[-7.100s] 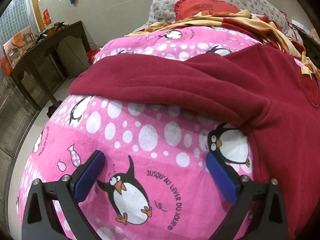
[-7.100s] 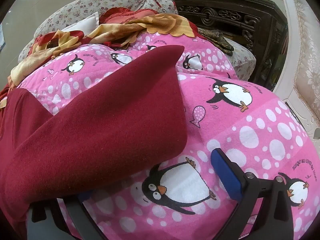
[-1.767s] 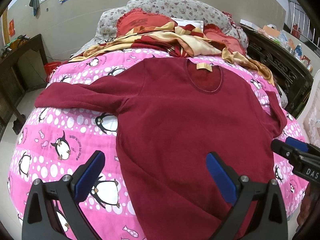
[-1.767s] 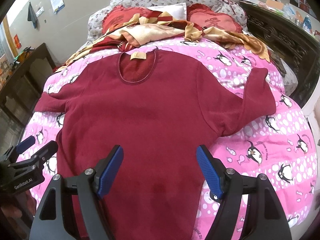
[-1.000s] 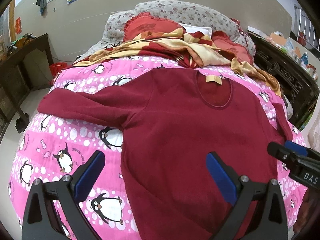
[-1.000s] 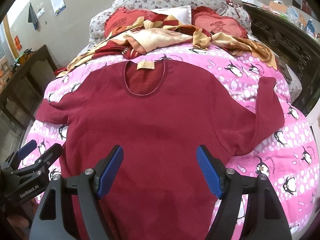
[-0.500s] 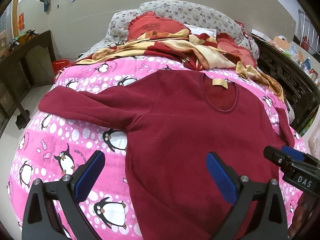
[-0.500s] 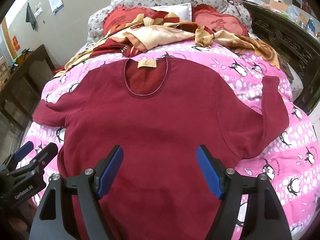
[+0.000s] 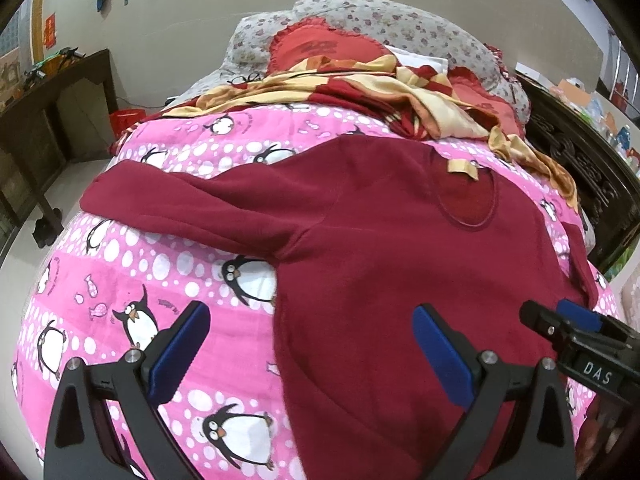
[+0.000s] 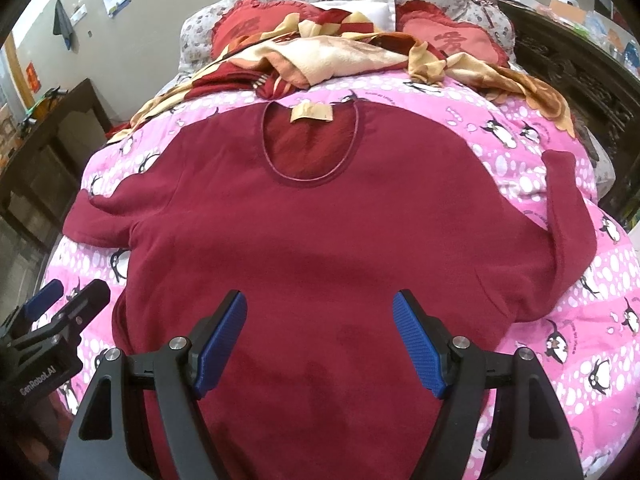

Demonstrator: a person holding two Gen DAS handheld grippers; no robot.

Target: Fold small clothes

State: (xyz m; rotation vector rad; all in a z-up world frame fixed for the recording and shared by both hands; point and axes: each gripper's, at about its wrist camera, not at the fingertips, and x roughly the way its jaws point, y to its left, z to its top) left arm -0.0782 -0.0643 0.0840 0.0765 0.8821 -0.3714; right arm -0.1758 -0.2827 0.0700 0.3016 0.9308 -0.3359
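A dark red long-sleeved top [image 10: 320,220] lies flat on the pink penguin quilt [image 10: 560,340], neckline and beige label toward the pillows, both sleeves spread out. My right gripper [image 10: 320,336] hovers open over the top's lower middle, nothing between its blue pads. My left gripper [image 9: 306,354] is open too, straddling the top's [image 9: 400,248] left side edge above the quilt [image 9: 140,272]. Each gripper shows in the other's view: the right gripper [image 9: 568,324] at the right margin, the left gripper [image 10: 68,296] at the lower left.
A crumpled yellow and red blanket [image 10: 340,56] and red pillows [image 10: 452,40] lie at the head of the bed. A dark carved bed frame [image 9: 580,168] runs along the right side. A dark wooden table [image 9: 52,96] stands on the floor to the left.
Both grippers have drifted slightly forward and lower over the top, so it fills more of each view. Jaws stay wide; the top has not moved.
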